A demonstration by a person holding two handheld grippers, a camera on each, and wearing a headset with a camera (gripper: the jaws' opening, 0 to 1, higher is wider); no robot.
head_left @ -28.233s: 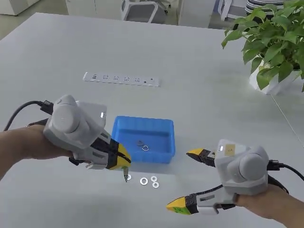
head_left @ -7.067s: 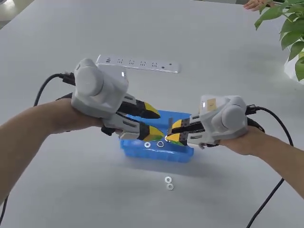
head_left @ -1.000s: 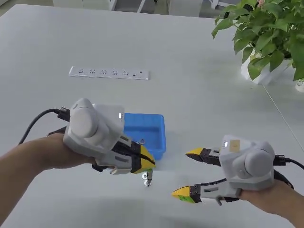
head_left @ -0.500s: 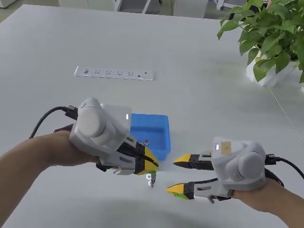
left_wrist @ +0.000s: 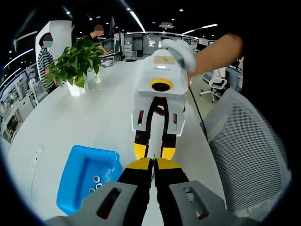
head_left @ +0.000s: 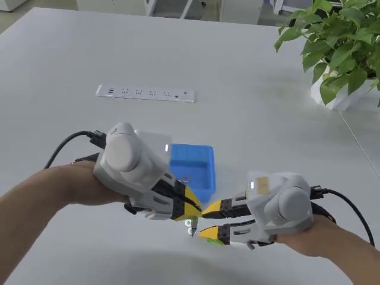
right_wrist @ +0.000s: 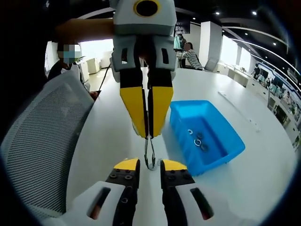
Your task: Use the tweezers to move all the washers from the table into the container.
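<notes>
Head view, left claw (head_left: pixel 190 206): clamped on the tweezers (head_left: pixel 192 228), whose tips point down at a washer (head_left: pixel 189 222) just below this claw. I cannot tell whether it is lifted or lying on the tabletop (head_left: pixel 267 107).
Head view, right claw (head_left: pixel 209 221): jaws apart, facing the left claw, tips flanking the tweezers.
Left gripper view, container (left_wrist: pixel 75 174): left of my claw, washers (left_wrist: pixel 96 181) inside.
Right gripper view, tweezers (right_wrist: pixel 148 149): hang between my parted jaws.
Risk: I judge that a right-claw nudge on the tweezers could spring their tips and flick the washer away.

Office: mesh chair (left_wrist: pixel 244 141), potted plant (head_left: pixel 338 53).
</notes>
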